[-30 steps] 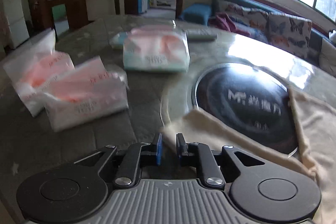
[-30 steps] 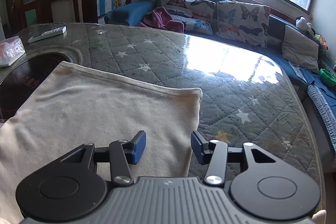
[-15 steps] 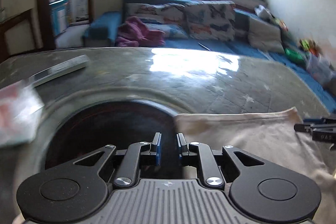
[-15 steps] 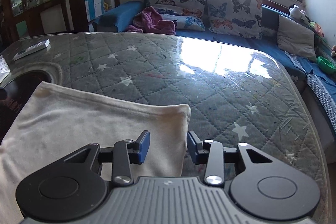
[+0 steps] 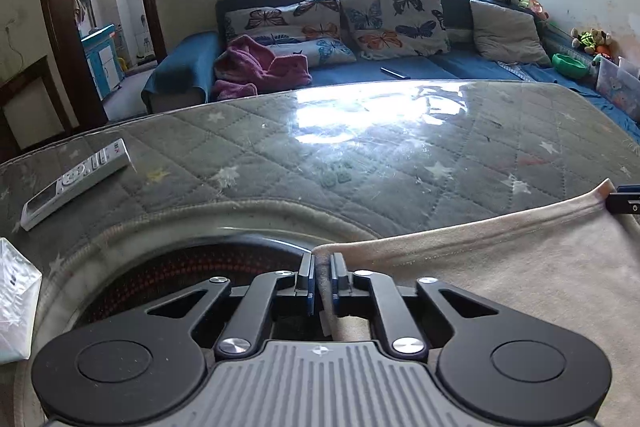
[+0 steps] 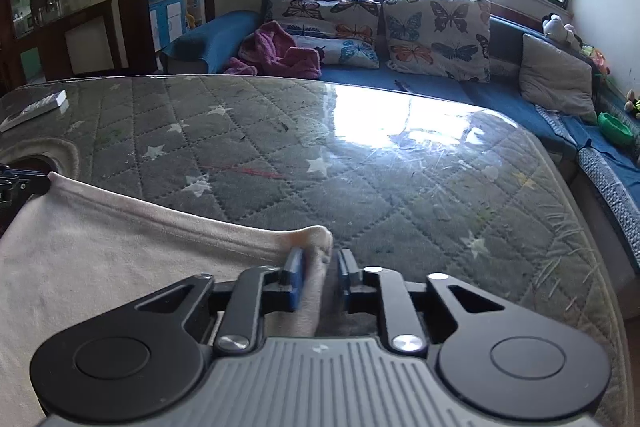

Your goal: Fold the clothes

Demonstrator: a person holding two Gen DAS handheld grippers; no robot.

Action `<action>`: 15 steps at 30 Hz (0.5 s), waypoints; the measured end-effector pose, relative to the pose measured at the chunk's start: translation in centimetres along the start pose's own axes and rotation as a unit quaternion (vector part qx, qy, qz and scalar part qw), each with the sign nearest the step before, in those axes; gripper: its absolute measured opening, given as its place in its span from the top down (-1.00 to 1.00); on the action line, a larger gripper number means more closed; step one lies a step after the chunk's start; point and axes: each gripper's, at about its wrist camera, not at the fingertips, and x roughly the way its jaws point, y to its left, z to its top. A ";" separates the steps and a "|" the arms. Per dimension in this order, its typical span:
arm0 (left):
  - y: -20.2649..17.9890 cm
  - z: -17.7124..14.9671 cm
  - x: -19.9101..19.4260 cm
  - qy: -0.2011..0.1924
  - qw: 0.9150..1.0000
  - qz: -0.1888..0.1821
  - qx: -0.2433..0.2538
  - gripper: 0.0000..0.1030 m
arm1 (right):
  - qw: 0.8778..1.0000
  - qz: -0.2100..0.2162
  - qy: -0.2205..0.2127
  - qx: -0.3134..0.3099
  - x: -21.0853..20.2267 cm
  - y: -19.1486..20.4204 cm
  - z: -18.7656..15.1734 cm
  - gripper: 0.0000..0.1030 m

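A beige garment (image 5: 500, 267) lies flat on the quilted, glass-topped table (image 5: 360, 155). My left gripper (image 5: 322, 277) is shut on its far left corner, with cloth pinched between the blue pads. My right gripper (image 6: 320, 277) straddles the garment's (image 6: 120, 259) far right corner, its fingers narrowed around the cloth with a small gap still showing. The right gripper's tip also shows at the right edge of the left wrist view (image 5: 626, 201). The left gripper's tip shows at the left edge of the right wrist view (image 6: 16, 183).
A black round cooktop (image 5: 192, 267) is set into the table under the left gripper. A white remote (image 5: 76, 183) lies at the far left, a tissue pack (image 5: 16, 299) at the left edge. A blue sofa with butterfly cushions (image 5: 392, 15) stands beyond the table.
The left gripper swung right from the tissue packs to the garment's far left corner and shut on it. The right gripper moved up to the far right corner and narrowed around it.
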 end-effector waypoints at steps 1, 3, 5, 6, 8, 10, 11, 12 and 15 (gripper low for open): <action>0.1 0.1 -0.3 0.000 1.000 -0.001 -0.003 0.77 | 1.000 0.000 0.000 -0.002 -0.3 0.0 0.0 0.62; 0.0 0.0 -1.2 -0.006 1.000 -0.002 -0.002 0.77 | 1.000 0.002 -0.005 -0.010 -1.3 0.3 0.0 0.61; -0.4 -0.2 -2.4 -0.014 1.000 -0.016 0.000 0.76 | 1.000 0.008 -0.010 -0.023 -2.7 0.8 -0.3 0.60; -0.7 -0.4 -3.0 -0.016 1.000 -0.027 0.003 0.76 | 0.999 0.015 -0.010 -0.028 -3.2 1.0 -0.4 0.57; -1.6 -1.1 -4.4 -0.016 0.999 -0.049 0.012 0.76 | 0.998 0.036 -0.008 -0.046 -4.9 2.2 -1.3 0.53; -2.8 -2.3 -5.7 -0.012 0.997 -0.073 0.024 0.75 | 0.996 0.056 -0.006 -0.065 -6.7 3.6 -2.4 0.44; -3.4 -3.0 -6.4 -0.011 0.996 -0.086 0.032 0.75 | 0.995 0.066 -0.004 -0.074 -7.4 4.2 -2.9 0.43; -4.0 -3.8 -7.1 -0.010 0.994 -0.098 0.039 0.74 | 0.994 0.075 -0.002 -0.083 -8.1 4.9 -3.5 0.39; -5.6 -6.0 -9.0 -0.006 0.991 -0.125 0.056 0.72 | 0.988 0.102 0.008 -0.114 -10.1 7.2 -5.5 0.35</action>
